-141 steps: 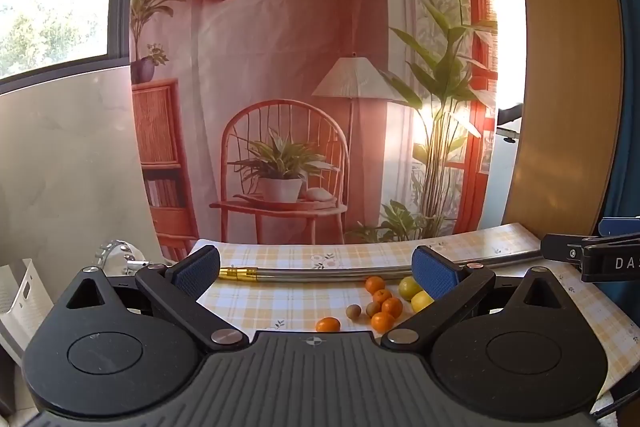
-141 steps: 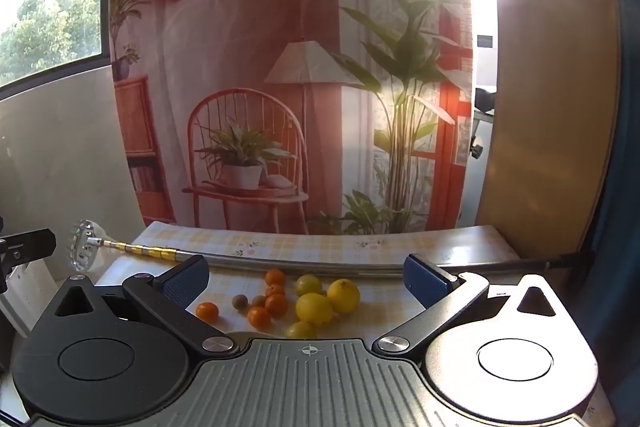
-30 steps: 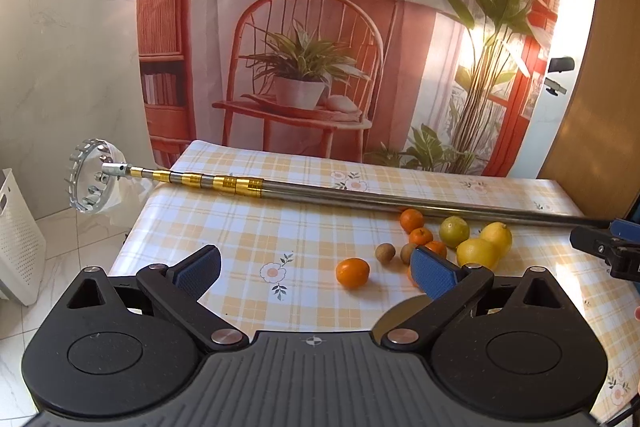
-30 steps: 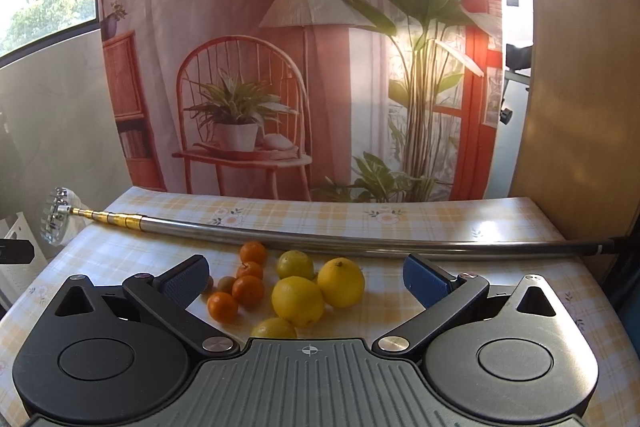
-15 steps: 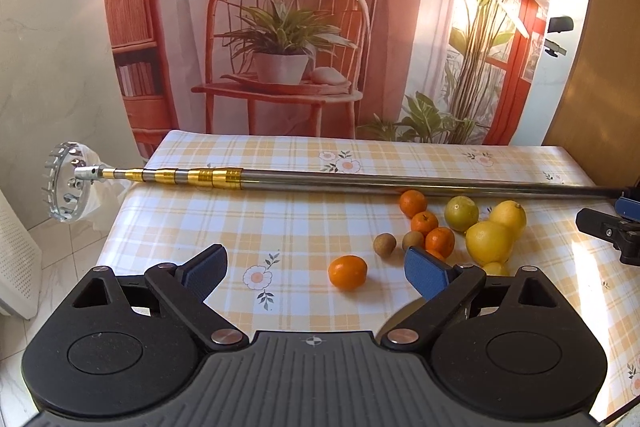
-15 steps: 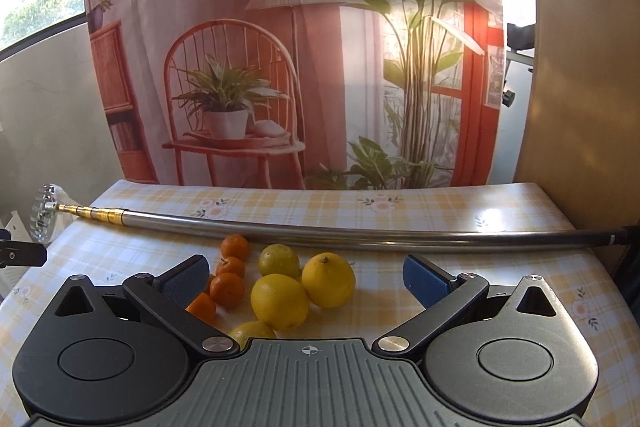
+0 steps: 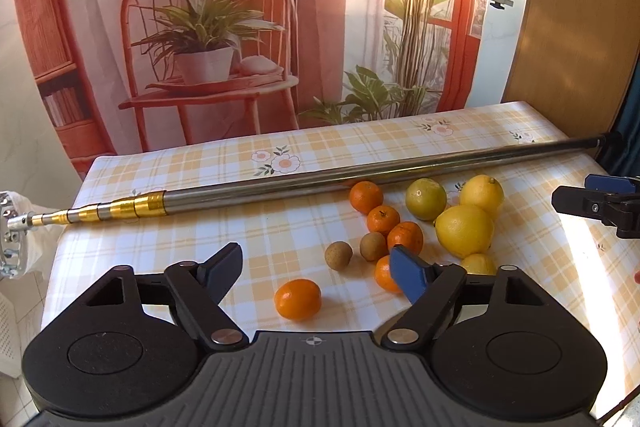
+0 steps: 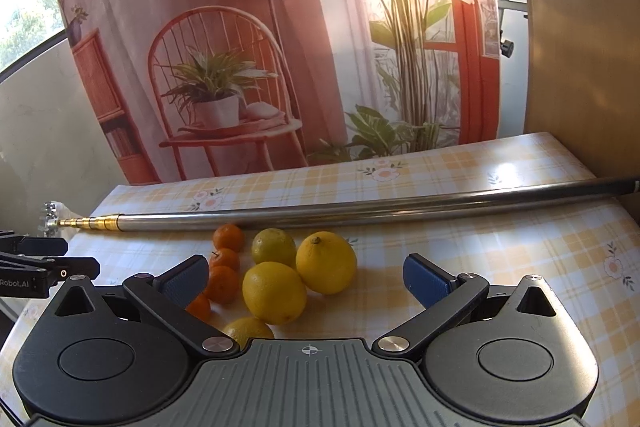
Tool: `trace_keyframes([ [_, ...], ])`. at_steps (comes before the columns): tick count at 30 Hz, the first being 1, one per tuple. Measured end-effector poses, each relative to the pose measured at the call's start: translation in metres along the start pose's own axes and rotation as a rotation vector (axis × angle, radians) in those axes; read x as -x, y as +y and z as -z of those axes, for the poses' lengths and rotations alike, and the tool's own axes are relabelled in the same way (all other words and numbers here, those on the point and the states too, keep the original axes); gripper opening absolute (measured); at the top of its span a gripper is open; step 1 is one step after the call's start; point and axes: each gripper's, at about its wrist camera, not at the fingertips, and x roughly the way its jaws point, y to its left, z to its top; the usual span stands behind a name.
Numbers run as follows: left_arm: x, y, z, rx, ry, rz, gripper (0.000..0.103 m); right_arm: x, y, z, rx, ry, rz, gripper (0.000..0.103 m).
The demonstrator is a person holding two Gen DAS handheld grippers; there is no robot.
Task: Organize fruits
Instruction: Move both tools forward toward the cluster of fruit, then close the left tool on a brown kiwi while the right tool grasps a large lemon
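Two grippers are yours here, and both stand with jaws spread wide and nothing between the pads. Your left gripper (image 7: 316,267) hangs over the checked tablecloth (image 7: 224,227); a lone orange (image 7: 297,298) lies on the cloth just ahead of its open gap, slightly toward the right finger. Beyond that, a small brown fruit (image 7: 338,255) sits further out, with a second brown fruit (image 7: 373,246) just beside it. Your left gripper's right pad (image 7: 408,277) partly covers one small orange (image 7: 385,273) at the near edge of the cluster.

Your right gripper (image 8: 306,277) faces the yellow fruit. A large lemon (image 8: 274,292) and another lemon (image 8: 326,262) touch each other inside the span of its jaws, closer to the left finger, and a greenish citrus (image 8: 273,248) sits just behind them. A third, smaller lemon (image 8: 248,334) lies half hidden under the gripper body. Three small oranges (image 8: 225,259) line up past the left pad (image 8: 186,279).

Beyond all the fruit, a telescopic metal pole (image 8: 360,213) lies across the table, well ahead of both sets of jaws.
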Motion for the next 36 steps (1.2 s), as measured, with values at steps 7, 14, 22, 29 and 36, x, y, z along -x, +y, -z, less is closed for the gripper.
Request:
trace_keyframes([
  [7, -0.041, -0.002, -0.006, -0.045, 0.062, 0.066, 0.047, -0.015, -0.001, 0.005, 0.005, 0.014, 0.005, 0.103],
  [14, -0.085, 0.001, -0.010, -0.036, 0.121, 0.135, 0.044, -0.027, -0.007, 0.003, -0.017, 0.016, 0.004, 0.102],
  [22, -0.118, 0.005, -0.007, -0.017, 0.184, 0.158, 0.036, -0.039, -0.014, 0.004, -0.041, 0.031, 0.006, 0.102],
  [29, -0.132, 0.010, -0.004, 0.011, 0.218, 0.174, 0.029, -0.043, -0.015, 0.005, -0.042, 0.031, 0.009, 0.102],
  [36, -0.121, 0.010, -0.001, 0.048, 0.174, 0.155, 0.027, -0.053, -0.021, 0.011, -0.005, -0.018, 0.006, 0.095],
])
